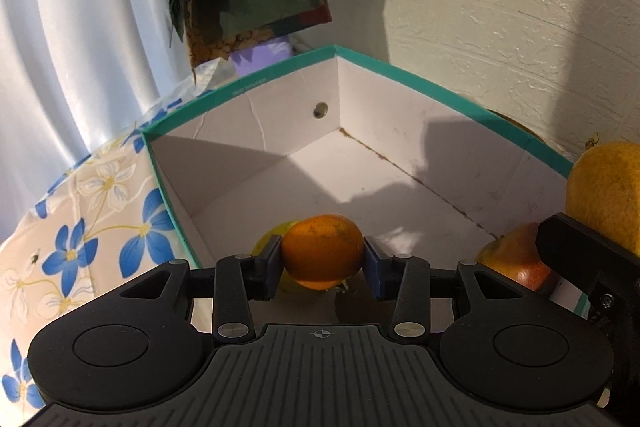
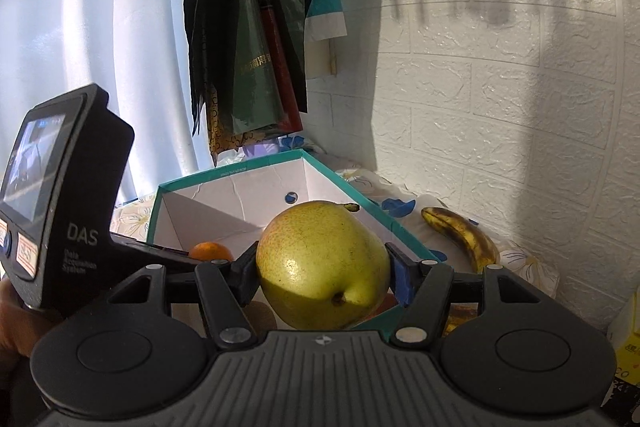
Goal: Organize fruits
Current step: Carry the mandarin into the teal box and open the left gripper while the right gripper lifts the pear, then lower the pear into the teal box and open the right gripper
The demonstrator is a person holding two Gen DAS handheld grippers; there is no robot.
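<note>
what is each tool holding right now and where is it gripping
Left tool clamps the orange across its sides. Right tool clamps the pear across its wide middle.

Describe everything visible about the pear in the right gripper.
The pear is yellow-green with fine brown speckles, a faint reddish blush on its left side and a glossy highlight. It lies tilted, its dark stem pointing up and right, its calyx end toward the camera. The right gripper has its jaws shut on the pear's sides, holding it over the near edge of the teal-rimmed box. Nothing else visibly touches it.
</note>
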